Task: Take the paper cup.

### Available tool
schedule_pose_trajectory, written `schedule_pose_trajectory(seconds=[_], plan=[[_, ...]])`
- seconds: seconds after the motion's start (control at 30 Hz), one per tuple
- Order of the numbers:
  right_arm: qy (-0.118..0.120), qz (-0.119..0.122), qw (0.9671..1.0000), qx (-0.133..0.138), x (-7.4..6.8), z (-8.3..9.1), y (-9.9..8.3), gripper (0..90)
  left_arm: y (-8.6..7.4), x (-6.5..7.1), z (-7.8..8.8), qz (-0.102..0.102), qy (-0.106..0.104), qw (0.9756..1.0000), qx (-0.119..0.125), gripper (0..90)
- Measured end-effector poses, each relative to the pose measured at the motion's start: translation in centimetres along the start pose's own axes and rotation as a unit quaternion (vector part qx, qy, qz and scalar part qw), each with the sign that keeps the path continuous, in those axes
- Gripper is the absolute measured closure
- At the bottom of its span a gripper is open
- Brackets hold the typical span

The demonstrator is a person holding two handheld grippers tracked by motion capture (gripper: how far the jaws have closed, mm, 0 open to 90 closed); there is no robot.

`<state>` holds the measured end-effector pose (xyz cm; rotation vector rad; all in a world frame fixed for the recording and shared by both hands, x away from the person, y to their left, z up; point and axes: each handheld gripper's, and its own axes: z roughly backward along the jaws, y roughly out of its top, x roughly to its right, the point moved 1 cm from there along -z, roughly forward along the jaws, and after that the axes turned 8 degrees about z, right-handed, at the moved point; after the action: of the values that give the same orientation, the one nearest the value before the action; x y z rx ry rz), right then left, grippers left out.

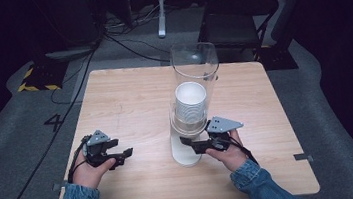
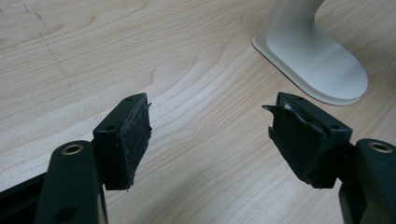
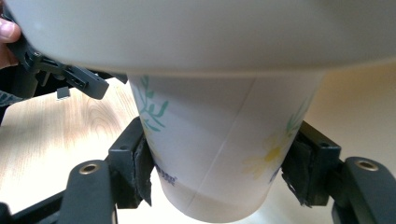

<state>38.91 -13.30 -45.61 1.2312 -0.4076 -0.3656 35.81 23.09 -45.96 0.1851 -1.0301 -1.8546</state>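
A cup dispenser stands mid-table: a clear tube point(image 1: 194, 64) holding a stack of white paper cups point(image 1: 190, 100) on a white stand with a flat foot point(image 1: 186, 153). In the right gripper view the lowest cup point(image 3: 219, 116), printed with leaves and flowers, sticks out below the white collar point(image 3: 196, 32). My right gripper point(image 3: 218, 169) is shut on it, one pad pressed to each side. From above, the right gripper point(image 1: 189, 143) reaches in under the tube from the right. My left gripper point(image 1: 126, 154) hovers over bare wood left of the stand, open, with nothing between the jaws of the left gripper point(image 2: 210, 135).
The wooden table point(image 1: 129, 100) is square, with grey carpet all around. The dispenser's foot point(image 2: 317, 60) lies ahead and right of the left gripper. A dark folding chair point(image 1: 235, 17) and floor cables point(image 1: 122, 40) sit beyond the far edge.
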Motion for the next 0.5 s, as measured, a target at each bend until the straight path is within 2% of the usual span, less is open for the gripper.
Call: schedule_pose_trajectory(seconds=[0.5], plan=[[0.003,-0.001,1.0,0.009,0.11,-0.09,-0.35,34.3,-0.07,-0.05,-0.18,0.003,0.0,1.0,0.0,28.6]])
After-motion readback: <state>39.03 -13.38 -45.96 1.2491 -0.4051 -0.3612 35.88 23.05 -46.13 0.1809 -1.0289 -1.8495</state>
